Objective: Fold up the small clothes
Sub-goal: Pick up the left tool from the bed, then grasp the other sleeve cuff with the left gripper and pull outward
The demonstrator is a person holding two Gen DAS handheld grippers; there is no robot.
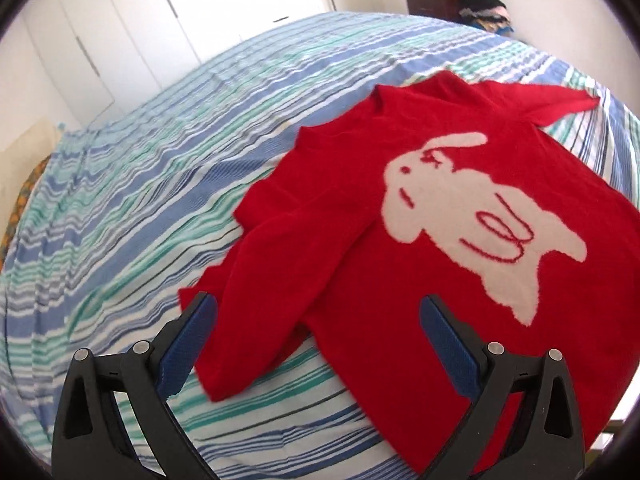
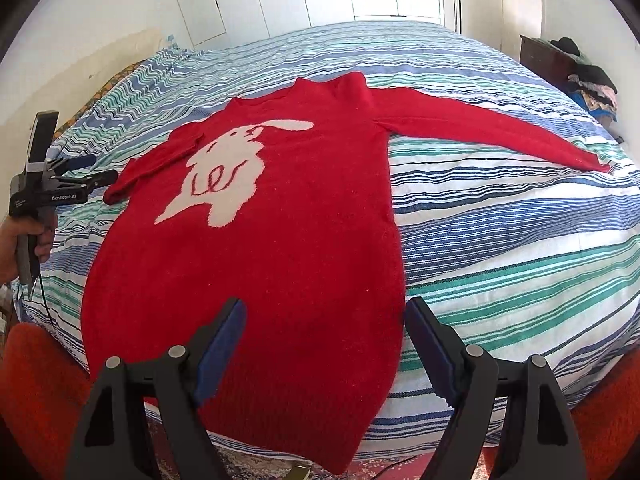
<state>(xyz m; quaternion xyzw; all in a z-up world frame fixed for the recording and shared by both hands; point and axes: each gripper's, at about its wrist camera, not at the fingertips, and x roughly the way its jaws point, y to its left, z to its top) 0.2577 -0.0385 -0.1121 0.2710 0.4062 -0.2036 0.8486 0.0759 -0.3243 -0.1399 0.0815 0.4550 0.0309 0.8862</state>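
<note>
red sweater (image 2: pixel 280 240) flat on striped bed (image 2: pixel 500 240), under and between both spread, empty claws: left claw (image 1: pixel 316 312), right claw (image 2: pixel 326 312)

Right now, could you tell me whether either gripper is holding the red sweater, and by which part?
Neither. The left gripper and right gripper are both open above the red sweater, which lies loose on the striped bedsheet.

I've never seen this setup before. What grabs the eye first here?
A bright red sweater with a white rabbit motif lies flat across the blue-and-green striped bedspread, one sleeve stretched out toward the right. In the foreground the right gripper hangs open over the hem.
</note>
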